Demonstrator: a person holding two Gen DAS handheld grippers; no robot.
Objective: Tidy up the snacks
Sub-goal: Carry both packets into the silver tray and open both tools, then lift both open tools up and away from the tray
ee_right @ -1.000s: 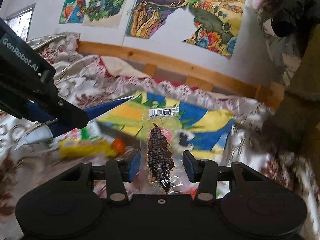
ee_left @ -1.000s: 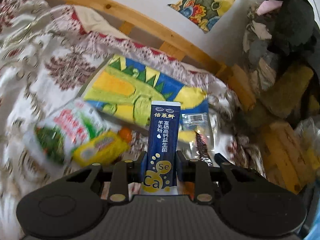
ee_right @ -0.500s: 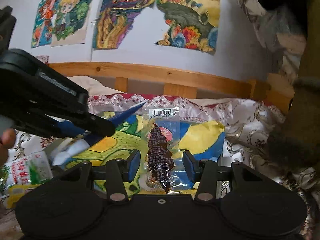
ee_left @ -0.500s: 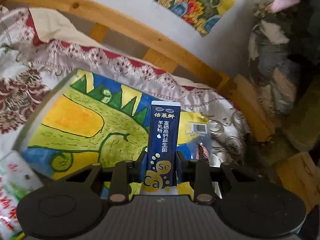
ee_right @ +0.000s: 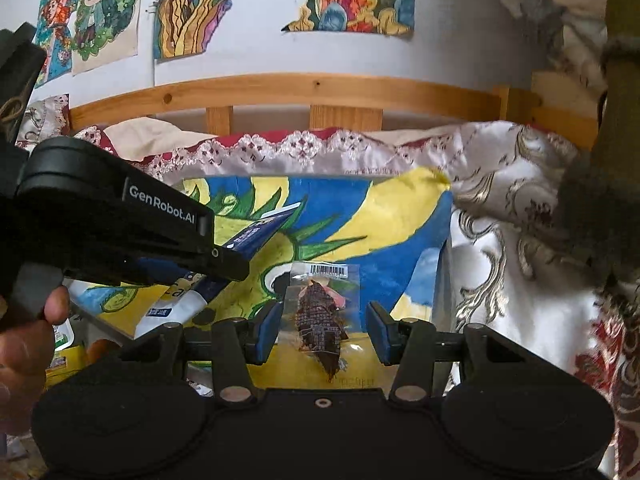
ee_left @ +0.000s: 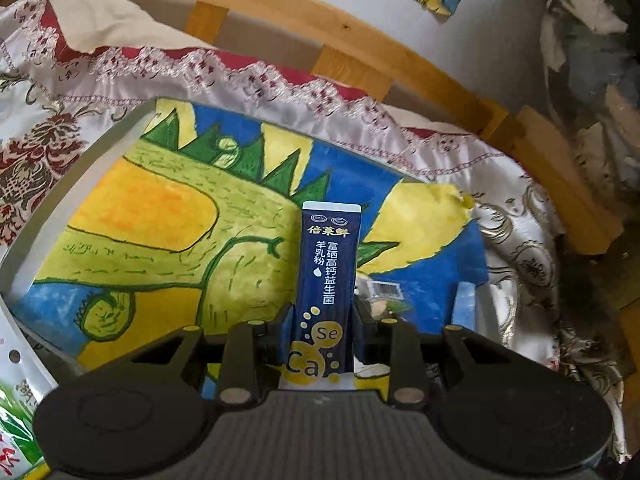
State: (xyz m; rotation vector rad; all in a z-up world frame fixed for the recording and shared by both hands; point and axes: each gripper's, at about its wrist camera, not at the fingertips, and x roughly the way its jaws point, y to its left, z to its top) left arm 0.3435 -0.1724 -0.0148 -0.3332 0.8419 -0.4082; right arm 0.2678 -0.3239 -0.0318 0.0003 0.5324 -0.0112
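My left gripper (ee_left: 322, 332) is shut on a dark blue stick sachet (ee_left: 326, 280) with white Chinese print and yellow "Se" and "Ca" dots, held upright over the painted board (ee_left: 160, 232). The left gripper also shows in the right wrist view (ee_right: 224, 260), still holding the sachet (ee_right: 260, 232). My right gripper (ee_right: 322, 332) has its blue pads set wide apart around a clear packet of dark dried snack (ee_right: 320, 312); the pads do not press it. The packet's barcode end shows in the left wrist view (ee_left: 384, 296).
The painted board (ee_right: 360, 216) lies on a patterned satin bedspread (ee_right: 520, 240) before a wooden rail (ee_right: 320, 92). A green and white snack bag (ee_left: 16, 420) and a yellow pack (ee_right: 60, 364) lie at the left. Dark plush items stand at right (ee_left: 592, 60).
Both grippers moved forward and lower over the painted board. The right gripper's pads now stand wider apart around the clear packet. The left keeps its hold on the sachet.
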